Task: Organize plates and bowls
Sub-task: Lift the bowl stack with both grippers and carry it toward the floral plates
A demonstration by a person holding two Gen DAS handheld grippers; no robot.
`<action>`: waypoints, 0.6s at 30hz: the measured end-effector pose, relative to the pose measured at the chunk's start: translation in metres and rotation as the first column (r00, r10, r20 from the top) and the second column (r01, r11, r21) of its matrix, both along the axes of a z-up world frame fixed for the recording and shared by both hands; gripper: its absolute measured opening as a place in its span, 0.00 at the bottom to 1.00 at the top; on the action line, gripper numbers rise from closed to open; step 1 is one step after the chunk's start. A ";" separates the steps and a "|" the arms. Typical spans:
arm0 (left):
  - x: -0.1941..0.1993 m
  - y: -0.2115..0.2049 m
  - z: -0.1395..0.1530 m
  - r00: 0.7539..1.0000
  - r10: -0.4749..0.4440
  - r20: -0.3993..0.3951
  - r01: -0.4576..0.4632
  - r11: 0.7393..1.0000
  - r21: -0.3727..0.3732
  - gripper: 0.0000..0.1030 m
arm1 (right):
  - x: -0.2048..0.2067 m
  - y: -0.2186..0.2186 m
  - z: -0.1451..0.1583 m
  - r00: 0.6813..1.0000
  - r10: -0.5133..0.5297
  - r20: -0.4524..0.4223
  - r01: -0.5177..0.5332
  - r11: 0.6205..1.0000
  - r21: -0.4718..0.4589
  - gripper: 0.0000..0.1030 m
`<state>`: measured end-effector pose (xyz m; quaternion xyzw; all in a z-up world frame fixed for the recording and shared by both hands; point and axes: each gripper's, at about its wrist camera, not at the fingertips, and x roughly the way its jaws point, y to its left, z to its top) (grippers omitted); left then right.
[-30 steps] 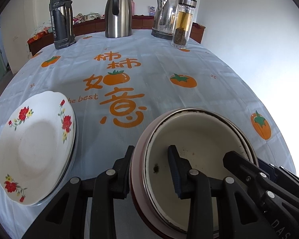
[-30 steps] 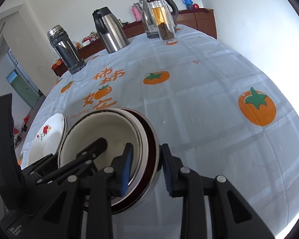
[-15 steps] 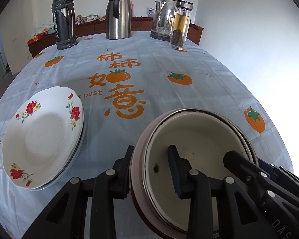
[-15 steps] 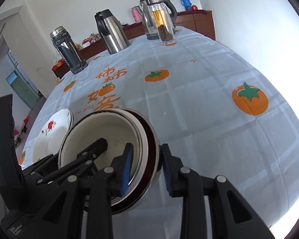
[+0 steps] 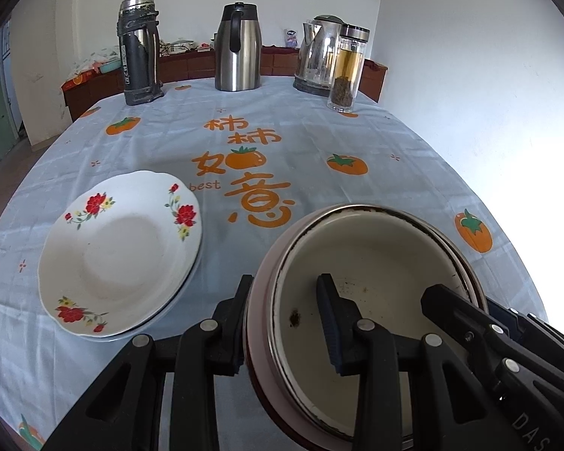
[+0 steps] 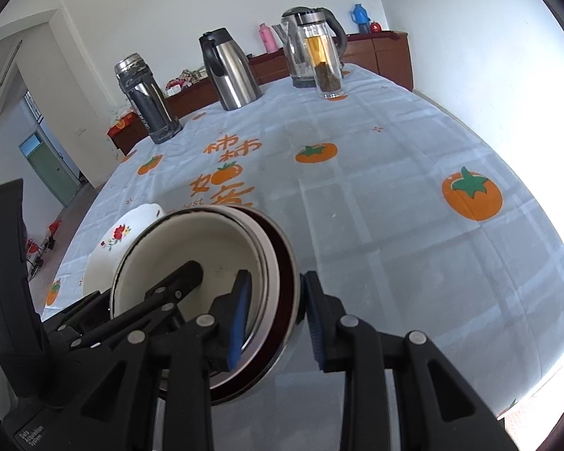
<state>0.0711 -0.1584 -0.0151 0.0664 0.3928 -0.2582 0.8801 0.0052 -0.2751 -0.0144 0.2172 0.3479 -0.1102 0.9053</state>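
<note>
A stack of nested enamel bowls (image 5: 376, 263), cream inside and dark red outside, is held between both grippers above the table. My left gripper (image 5: 285, 319) is shut on the stack's left rim, one finger inside and one outside. My right gripper (image 6: 276, 315) is shut on the right rim of the bowls (image 6: 206, 248) the same way. A stack of white plates with red flowers (image 5: 120, 255) lies on the tablecloth to the left; it also shows in the right wrist view (image 6: 124, 233).
At the far edge of the table stand a dark thermos (image 5: 139, 52), a steel carafe (image 5: 238, 49), an electric kettle (image 5: 316, 56) and a glass tea bottle (image 5: 347, 69). The tablecloth (image 5: 319, 143) has orange persimmon prints. The table's right edge runs close to the bowls.
Both grippers with the bowl stack have pulled back and up from the table. The plates and far vessels now look farther away and more central.
</note>
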 end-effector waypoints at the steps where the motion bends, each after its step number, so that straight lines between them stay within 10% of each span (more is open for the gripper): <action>1: -0.001 0.002 0.001 1.000 0.003 0.002 -0.003 1.000 0.000 0.36 | 0.000 0.003 0.001 1.000 0.004 0.003 -0.004 1.000 0.000 0.28; 18: -0.004 0.048 0.015 0.996 0.076 0.038 -0.076 0.997 -0.007 0.36 | 0.007 0.042 0.013 0.997 0.073 0.034 -0.073 0.997 -0.008 0.28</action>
